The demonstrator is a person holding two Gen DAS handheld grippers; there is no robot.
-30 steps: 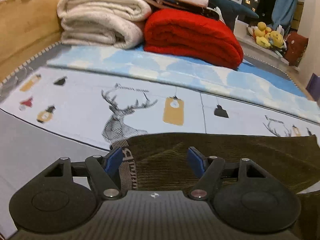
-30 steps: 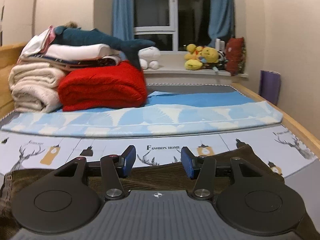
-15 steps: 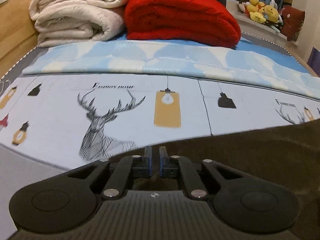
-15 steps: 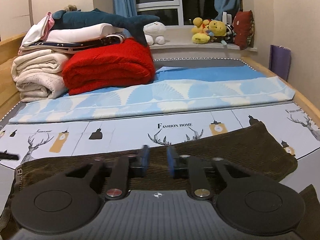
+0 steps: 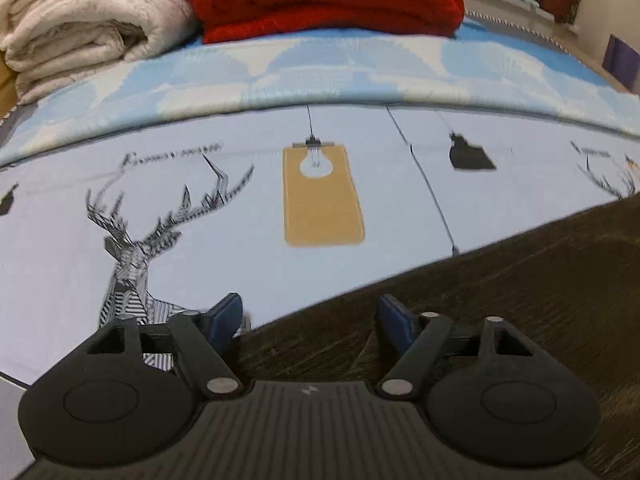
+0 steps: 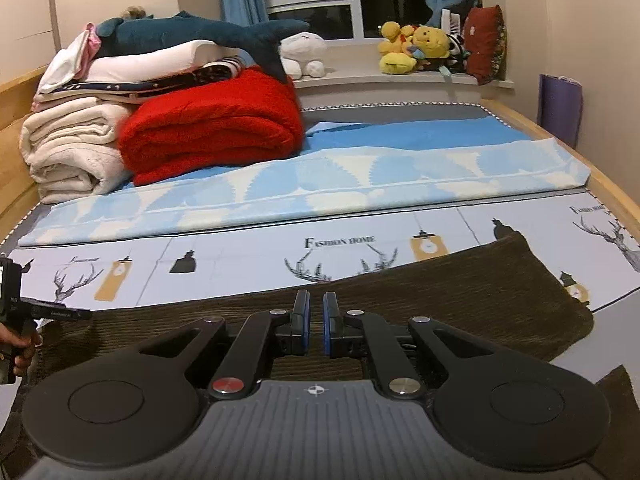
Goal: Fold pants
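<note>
Dark brown corduroy pants (image 6: 460, 292) lie stretched across the near part of the bed, running left to right over the printed sheet (image 6: 240, 256) with its deer, lamps and "Fashion Home" lettering. The far edge of the cloth rises toward the right, where one end sits rounded near the bed's wooden side rail (image 6: 600, 184).

Right gripper (image 6: 316, 326) low over the middle of the pants, blue pads drawn narrow with only a thin slit between them; cloth sits right under the tips, but whether any fabric is pinched I cannot tell. Left gripper (image 5: 310, 314) spread wide, fingers well apart, hanging above the left edge of the pants (image 5: 500, 300), its left pad over the deer print (image 5: 136, 248), its right pad over corduroy. From the right camera, that left gripper and the hand (image 6: 18, 354) holding it peek in at the far left edge.

Beyond the pants, a pale blue patterned blanket (image 6: 320, 184) lies folded across the bed. Far left, a red blanket (image 6: 216, 128) beside a cream blanket stack (image 6: 68, 152), a plush shark (image 6: 192, 34) on top. Yellow plush toys (image 6: 416, 46) line the windowsill.
</note>
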